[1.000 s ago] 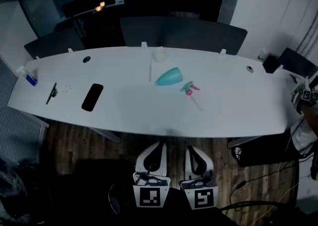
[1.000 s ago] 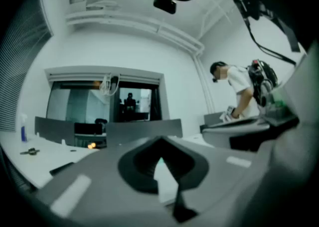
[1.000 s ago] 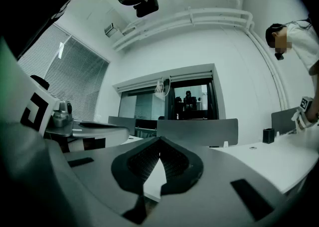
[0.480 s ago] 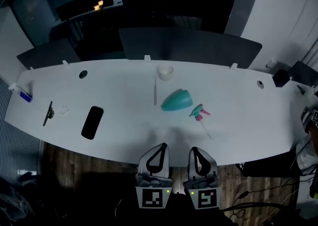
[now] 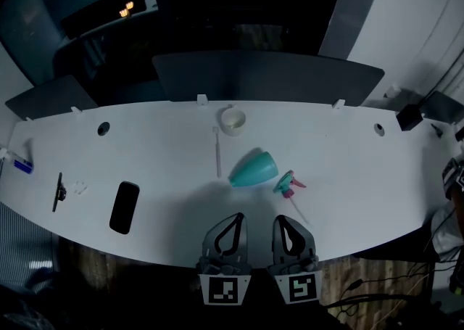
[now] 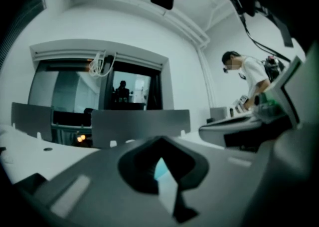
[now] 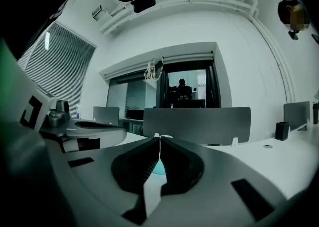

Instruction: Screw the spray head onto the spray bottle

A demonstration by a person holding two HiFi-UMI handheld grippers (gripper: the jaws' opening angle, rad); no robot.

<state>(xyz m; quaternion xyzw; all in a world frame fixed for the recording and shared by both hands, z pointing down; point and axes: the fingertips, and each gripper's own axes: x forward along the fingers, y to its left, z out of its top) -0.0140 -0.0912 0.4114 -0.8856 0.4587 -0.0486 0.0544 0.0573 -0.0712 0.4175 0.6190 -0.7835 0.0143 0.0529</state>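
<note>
On the long white table (image 5: 377, 169), the pink-and-teal trigger spray head (image 5: 288, 185) lies detached just right of the toppled teal cone-shaped plastic spray bottle (image 5: 254, 169), with the left gripper (image 5: 236, 217) and right gripper (image 5: 281, 218) on the bottle's near side, jaws pressed together and empty, so grasping and screwing both remain.

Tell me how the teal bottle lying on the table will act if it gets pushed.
The teal bottle lies on its side and tapers, so a push would likely roll it in a curve. It looks like hollow plastic with no head on, so probably light and apt to skid on the smooth table. Its sloped wall may slip between jaws.
</note>
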